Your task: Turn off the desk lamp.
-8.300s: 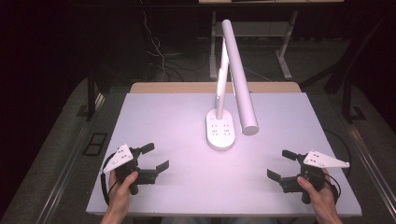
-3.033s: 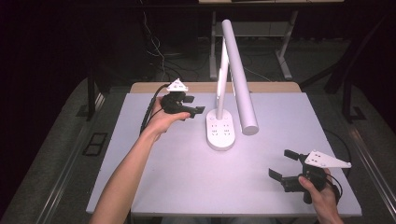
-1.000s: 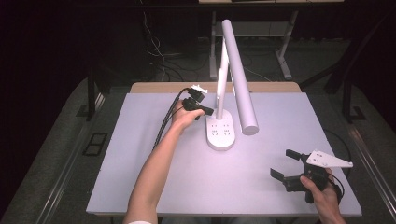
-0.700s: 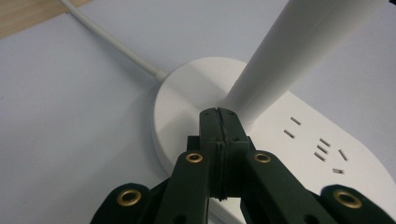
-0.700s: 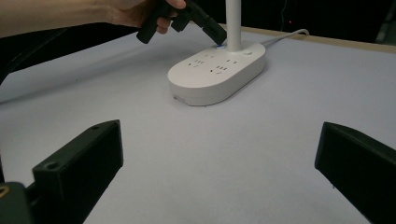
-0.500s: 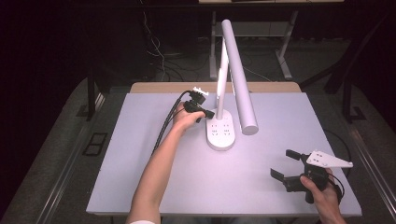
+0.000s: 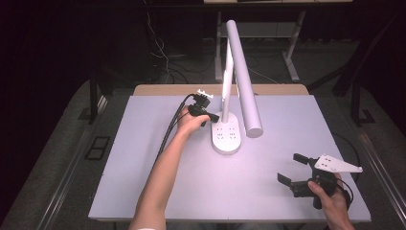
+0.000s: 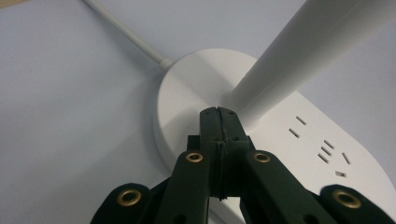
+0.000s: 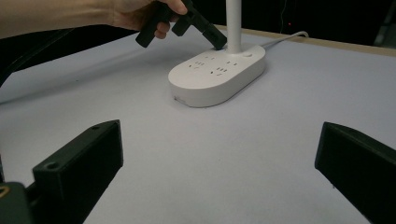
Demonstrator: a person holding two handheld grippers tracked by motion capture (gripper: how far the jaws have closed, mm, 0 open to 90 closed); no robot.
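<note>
Fingers: left gripper closed on lamp base | right gripper apart | lamps: one

You're poking a plain white lamp with your black left gripper, all sitting on a pale lavender-grey table.

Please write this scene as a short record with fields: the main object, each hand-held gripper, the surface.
Main object: white plastic desk lamp with an oval base that carries sockets, lamp head lit
Left hand-held gripper: jaws shut, nothing between them, tips at the top of the base beside the lamp's white stem
Right hand-held gripper: jaws open, empty, at the table's near right corner, apart from the lamp
Cable: thin white lamp cord leaving the base
Surface: pale grey table
</note>
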